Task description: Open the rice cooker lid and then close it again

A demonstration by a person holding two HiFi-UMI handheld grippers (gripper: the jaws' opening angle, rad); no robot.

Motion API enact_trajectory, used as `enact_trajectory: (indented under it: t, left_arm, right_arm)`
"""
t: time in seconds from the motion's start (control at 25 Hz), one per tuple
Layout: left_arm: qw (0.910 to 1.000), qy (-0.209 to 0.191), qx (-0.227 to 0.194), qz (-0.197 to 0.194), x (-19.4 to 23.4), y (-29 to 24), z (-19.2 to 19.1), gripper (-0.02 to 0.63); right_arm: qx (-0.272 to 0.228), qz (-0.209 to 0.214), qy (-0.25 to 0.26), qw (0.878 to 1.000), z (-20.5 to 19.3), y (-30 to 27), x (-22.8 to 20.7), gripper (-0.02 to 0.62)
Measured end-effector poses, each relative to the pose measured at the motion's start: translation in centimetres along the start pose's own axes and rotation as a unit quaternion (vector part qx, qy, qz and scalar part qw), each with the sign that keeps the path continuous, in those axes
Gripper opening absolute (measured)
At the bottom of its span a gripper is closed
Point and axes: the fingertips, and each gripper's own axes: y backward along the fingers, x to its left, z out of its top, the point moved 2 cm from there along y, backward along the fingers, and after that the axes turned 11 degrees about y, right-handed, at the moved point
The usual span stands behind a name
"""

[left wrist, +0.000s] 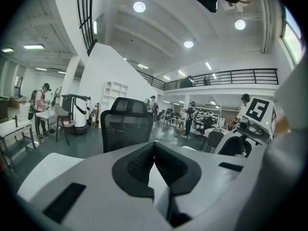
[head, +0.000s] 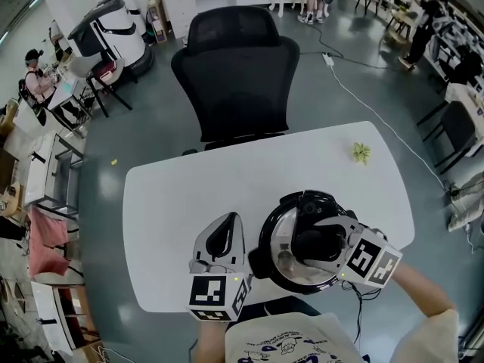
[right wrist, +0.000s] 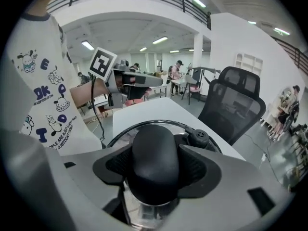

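The rice cooker [head: 281,272] stands near the front edge of the white table [head: 189,195], with its glass lid [head: 269,237] lying on top. My right gripper [head: 308,242] reaches in from the right and is shut on the lid's black knob [right wrist: 155,158], whose sides fill the space between both pads. A small black steam vent [right wrist: 199,137] sits on the lid beyond the knob. My left gripper [head: 229,221] hovers just left of the cooker, apart from it, with its jaws shut and nothing between them [left wrist: 154,146].
A black office chair [head: 238,66] stands behind the table's far edge. A small green object [head: 361,153] lies at the table's far right. The person's printed shirt [head: 287,342] is close to the front edge. A cable runs over the floor [head: 355,89].
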Motion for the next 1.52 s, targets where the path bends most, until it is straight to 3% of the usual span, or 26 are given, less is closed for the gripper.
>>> enact_trajectory:
  t: [0.12, 0.28, 0.76, 1.12, 1.36, 1.52]
  left_arm:
    - [1.0, 0.0, -0.001, 0.001, 0.1, 0.4, 0.1, 0.014]
    - [1.0, 0.001, -0.003, 0.002, 0.2, 0.8, 0.3, 0.014]
    - [1.0, 0.005, -0.004, 0.006, 0.6, 1.9, 0.1, 0.014]
    - [0.9997, 0.011, -0.008, 0.02, 1.9, 2.5, -0.1, 0.014]
    - [0.9994, 0.014, -0.012, 0.029, 2.3, 2.9, 0.2, 0.014]
    - [0.9992, 0.016, -0.013, 0.033, 2.5, 3.4, 0.2, 0.014]
  right_arm:
    - [0.049, 0.006, 0.009, 0.999, -0.1, 0.4, 0.2, 0.302]
    - [0.071, 0.021, 0.019, 0.997, -0.1, 0.4, 0.3, 0.298]
    - [0.07, 0.078, 0.101, 0.989, -0.1, 0.6, 0.8, 0.296]
    - [0.055, 0.141, 0.185, 0.971, -0.2, 0.3, 1.0, 0.296]
    - [0.09, 0.184, 0.255, 0.945, -0.4, 0.3, 1.1, 0.298]
    - [0.099, 0.194, 0.262, 0.94, -0.3, 0.4, 1.3, 0.299]
